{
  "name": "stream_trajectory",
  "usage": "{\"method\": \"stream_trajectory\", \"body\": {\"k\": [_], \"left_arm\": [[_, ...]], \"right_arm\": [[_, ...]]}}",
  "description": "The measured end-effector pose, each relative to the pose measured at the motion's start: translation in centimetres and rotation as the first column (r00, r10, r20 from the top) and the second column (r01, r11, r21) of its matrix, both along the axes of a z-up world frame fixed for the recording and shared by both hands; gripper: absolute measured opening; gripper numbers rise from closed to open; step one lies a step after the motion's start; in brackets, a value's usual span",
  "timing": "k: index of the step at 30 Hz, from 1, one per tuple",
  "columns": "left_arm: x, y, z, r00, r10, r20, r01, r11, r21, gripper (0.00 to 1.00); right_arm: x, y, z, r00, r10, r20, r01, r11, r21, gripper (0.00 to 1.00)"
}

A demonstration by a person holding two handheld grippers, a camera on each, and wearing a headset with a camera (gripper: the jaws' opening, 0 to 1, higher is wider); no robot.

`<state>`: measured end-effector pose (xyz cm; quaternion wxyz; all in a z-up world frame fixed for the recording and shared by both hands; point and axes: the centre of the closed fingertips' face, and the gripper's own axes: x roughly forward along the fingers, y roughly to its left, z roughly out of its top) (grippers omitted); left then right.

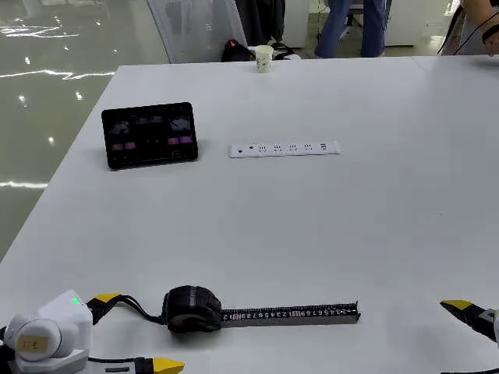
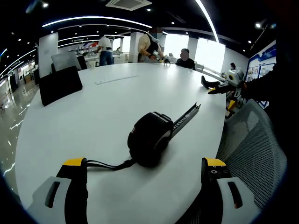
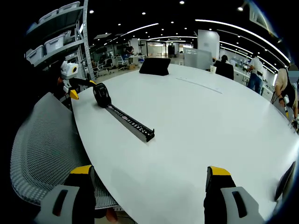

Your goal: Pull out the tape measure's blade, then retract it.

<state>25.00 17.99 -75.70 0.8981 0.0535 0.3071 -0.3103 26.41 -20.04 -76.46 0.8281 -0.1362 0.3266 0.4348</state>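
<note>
The tape measure [image 1: 191, 309] lies on the white table [image 1: 312, 226] just ahead of the left gripper [image 1: 136, 331], its rounded black case resting on one flat side. The blade [image 1: 292, 314] is drawn out. It is a narrow dark strip printed with pale numerals, and it runs straight away from the left gripper toward the right gripper [image 3: 149, 171], following the table's near edge. The squared tip points at the right gripper and stops well short of it.

A thin black strap [image 1: 140, 308] trails from the back of the case toward the left gripper and reaches up to one yellow jaw tip. Whether it touches that tip cannot be told.

The left gripper's jaws are spread wide and hold nothing. In the left gripper view the case sits just beyond the gap between them. The right gripper's jaws are spread equally wide and are also empty. In the right gripper view the blade tip lies ahead and off to the left of its jaws, with bare tabletop in between.

Farther across the table from both grippers, a black tablet [image 1: 150, 134] is propped up. A long white power strip [image 1: 284, 148] lies flat beside it. A small paper cup [image 1: 264, 58] stands at the far edge. A grey mesh chair [image 3: 42, 140] sits beside the near table edge.
</note>
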Motion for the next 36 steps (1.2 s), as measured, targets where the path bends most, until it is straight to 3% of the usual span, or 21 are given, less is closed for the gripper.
{"method": "stream_trajectory", "body": {"k": [14,36], "left_arm": [[-0.5,0.53,0.21,1.0,-0.002,-0.008,0.002,1.0,0.012,0.99],[-0.89,-0.3,-0.2,0.999,0.015,-0.038,-0.015,1.0,0.005,0.99]], "right_arm": [[0.17,0.16,0.22,1.0,-0.004,-0.004,0.004,1.0,0.012,0.99],[0.12,0.52,0.07,0.999,0.037,-0.03,-0.037,0.999,-0.011,0.99]]}}
